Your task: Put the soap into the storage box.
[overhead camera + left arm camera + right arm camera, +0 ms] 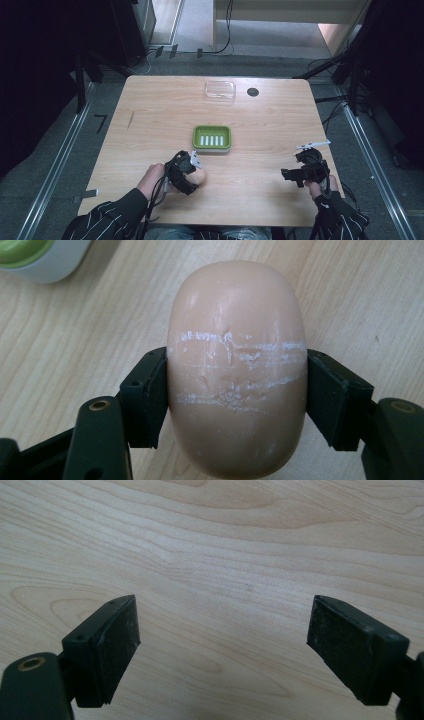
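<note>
Soap (236,375), a pale peach oval bar with white scuff lines across its top, sits clamped between the jaws of the left tongs (236,395), one black pad pressed against each long side. In the high view the bar (199,176) lies on the wooden surface (150,110), just on the near side of the green soap dish (212,137) and a little to that dish's left, apart from it. The left tongs (192,172) reach the bar from the person's side, held by the left hand (151,181) in a striped sleeve. In the left gripper view a corner of the green soap dish (30,255) shows beyond the bar.

The right tongs (290,175) rest well to the right of the dish, near the surface's near right corner, held by the right hand (320,189). In the right gripper view the right tongs (222,640) stand wide apart with bare wood grain between the jaws.

A clear plastic container (220,91) sits on the far side of the dish, with a small dark round disc (253,92) just right of it.
</note>
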A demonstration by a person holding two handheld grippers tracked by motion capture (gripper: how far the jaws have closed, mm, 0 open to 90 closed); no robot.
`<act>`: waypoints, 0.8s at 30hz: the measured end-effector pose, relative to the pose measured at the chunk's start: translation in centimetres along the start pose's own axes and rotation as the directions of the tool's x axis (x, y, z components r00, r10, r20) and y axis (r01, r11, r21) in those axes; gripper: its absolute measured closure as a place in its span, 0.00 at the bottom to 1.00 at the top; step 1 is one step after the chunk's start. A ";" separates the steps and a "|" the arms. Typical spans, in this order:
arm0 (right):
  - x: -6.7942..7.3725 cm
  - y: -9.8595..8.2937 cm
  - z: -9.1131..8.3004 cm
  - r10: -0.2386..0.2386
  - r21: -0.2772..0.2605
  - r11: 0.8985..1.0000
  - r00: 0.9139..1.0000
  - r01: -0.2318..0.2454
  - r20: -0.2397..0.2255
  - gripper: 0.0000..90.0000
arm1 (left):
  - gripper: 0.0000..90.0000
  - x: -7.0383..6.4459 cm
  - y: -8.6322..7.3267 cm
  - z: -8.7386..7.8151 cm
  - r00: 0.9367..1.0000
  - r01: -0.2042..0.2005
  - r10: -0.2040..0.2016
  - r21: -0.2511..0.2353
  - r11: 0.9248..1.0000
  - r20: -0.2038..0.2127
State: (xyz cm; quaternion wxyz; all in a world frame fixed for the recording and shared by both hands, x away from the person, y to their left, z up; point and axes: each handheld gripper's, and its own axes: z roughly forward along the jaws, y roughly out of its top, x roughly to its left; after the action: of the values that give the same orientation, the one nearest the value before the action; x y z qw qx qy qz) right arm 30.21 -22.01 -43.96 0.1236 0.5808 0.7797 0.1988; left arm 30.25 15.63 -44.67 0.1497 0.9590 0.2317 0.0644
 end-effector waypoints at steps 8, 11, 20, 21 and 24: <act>0.0 0.0 0.0 -0.002 0.001 1.000 1.000 0.002 0.003 0.16 | 0.37 0.3 0.0 -0.5 1.000 -0.010 0.010 -0.015 1.000 -0.011; 0.0 0.0 0.0 -0.003 0.001 1.000 1.000 0.003 0.003 0.16 | 0.37 0.5 0.1 -0.7 1.000 -0.014 0.014 -0.021 1.000 -0.017; 0.1 0.0 0.1 -0.002 0.001 1.000 1.000 0.002 0.001 0.16 | 0.37 1.2 0.7 -1.1 0.999 -0.032 0.031 -0.039 0.999 -0.029; 0.1 0.0 0.1 -0.002 0.001 1.000 1.000 0.002 0.001 0.16 | 0.37 1.3 0.9 -1.2 0.999 -0.039 0.037 -0.041 0.998 -0.031; 0.0 0.0 0.1 -0.002 0.001 1.000 1.000 0.002 0.001 0.16 | 0.37 1.6 1.2 -1.4 0.999 -0.045 0.043 -0.053 0.998 -0.031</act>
State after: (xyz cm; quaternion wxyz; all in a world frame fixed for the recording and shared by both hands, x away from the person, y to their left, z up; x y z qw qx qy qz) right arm 30.26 -21.96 -44.01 0.1238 0.5800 0.7804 0.1982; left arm 31.86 15.72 -42.89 0.1706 0.9585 0.2109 0.0881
